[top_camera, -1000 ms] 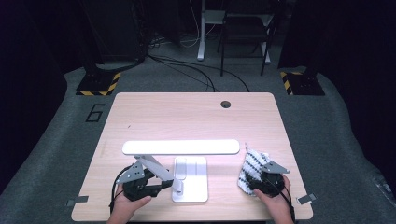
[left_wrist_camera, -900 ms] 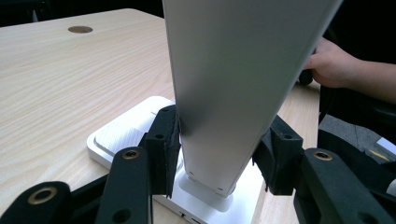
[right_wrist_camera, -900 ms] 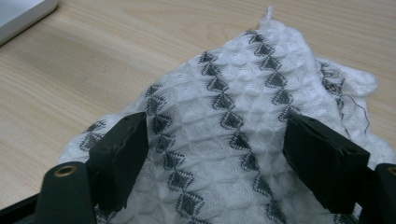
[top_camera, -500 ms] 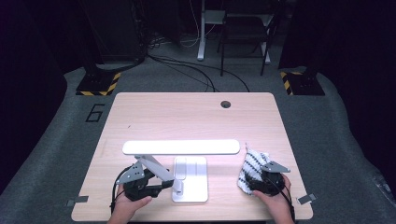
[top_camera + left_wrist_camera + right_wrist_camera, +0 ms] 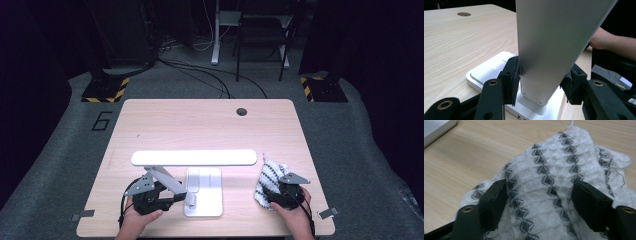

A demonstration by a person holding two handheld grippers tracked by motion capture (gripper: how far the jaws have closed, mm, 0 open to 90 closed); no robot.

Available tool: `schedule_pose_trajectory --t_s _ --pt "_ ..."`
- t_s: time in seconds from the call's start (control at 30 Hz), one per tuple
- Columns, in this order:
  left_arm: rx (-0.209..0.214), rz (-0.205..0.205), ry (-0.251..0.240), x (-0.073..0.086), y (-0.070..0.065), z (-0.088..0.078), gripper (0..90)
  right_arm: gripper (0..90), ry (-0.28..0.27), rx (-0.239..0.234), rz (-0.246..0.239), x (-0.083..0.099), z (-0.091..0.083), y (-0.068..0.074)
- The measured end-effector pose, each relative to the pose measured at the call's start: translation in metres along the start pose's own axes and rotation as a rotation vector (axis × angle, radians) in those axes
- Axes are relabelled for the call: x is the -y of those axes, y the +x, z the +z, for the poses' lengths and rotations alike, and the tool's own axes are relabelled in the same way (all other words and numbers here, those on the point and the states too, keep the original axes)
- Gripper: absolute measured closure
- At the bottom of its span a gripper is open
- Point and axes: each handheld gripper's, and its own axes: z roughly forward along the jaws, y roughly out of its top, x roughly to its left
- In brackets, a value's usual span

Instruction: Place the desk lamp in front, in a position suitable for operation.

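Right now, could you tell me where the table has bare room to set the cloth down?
The far half of the table, between the lamp head and the cable hole, is bare. The near edge is crowded: left gripper, lamp base, cloth, right gripper.

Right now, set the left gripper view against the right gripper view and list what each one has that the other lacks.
The left gripper view alone has the lamp arm clamped between the left claw pads, and a round hole in the table. The right gripper view alone has the patterned cloth bunched between the closing jaws of the right claw. Both share the wooden table and the white lamp base.
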Motion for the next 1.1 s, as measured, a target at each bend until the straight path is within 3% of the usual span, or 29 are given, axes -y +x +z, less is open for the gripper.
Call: schedule_pose_trajectory --t_s 0.17,0.27,0.4,0.57,0.73,0.9,1.1 --pt "-0.003 0.005 0.005 -0.001 0.0 0.0 53.6 55.0 -0.004 -0.045 -0.02 -0.001 -0.001 0.003" --pt "-0.01 0.008 0.011 -0.001 -0.001 0.0 53.6 65.3 -0.003 -0.065 -0.002 -0.002 -0.002 0.005" --pt "-0.011 0.008 0.011 -0.001 -0.001 0.0 53.6 72.4 -0.012 -0.097 0.008 -0.001 -0.003 0.003" --pt "-0.001 0.008 0.014 -0.001 0.0 -0.001 53.7 74.1 -0.069 -0.131 0.019 -0.005 -0.01 0.01" --pt "-0.012 0.011 0.007 -0.001 -0.001 0.0 53.8 74.0 -0.152 -0.2 -0.038 -0.015 -0.018 0.04" --pt "-0.014 0.013 0.008 -0.001 -0.002 0.0 54.0 73.6 -0.163 -0.275 -0.134 -0.025 -0.016 0.074" --pt "-0.014 0.013 0.008 -0.001 -0.002 0.0 54.0 73.2 -0.151 -0.367 -0.167 -0.03 -0.009 0.103"
